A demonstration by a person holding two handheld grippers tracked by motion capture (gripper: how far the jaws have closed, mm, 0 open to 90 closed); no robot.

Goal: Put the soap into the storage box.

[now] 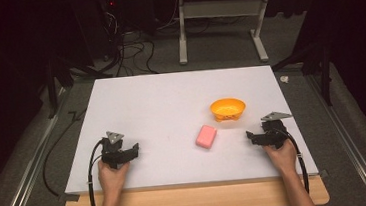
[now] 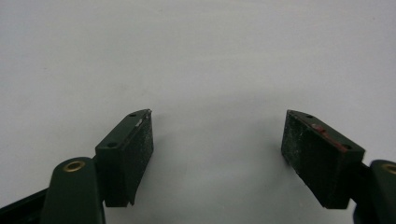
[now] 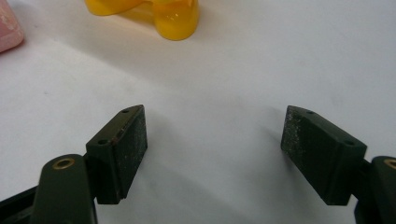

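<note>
A pink soap-like block lies near the middle of the white board, and an orange bowl stands just behind it to the right. The block's corner and the bowl's foot show at the top left of the right gripper view. My right gripper rests on the board right of the block, jaws apart with bare board between them. Near the board's front left, my left gripper rests with its jaws standing wide, nothing between them.
The board lies on a wooden table, whose front edge shows below the hands. Behind the table stand a white frame and loose cables on the dark floor. Cables trail from both grippers.
</note>
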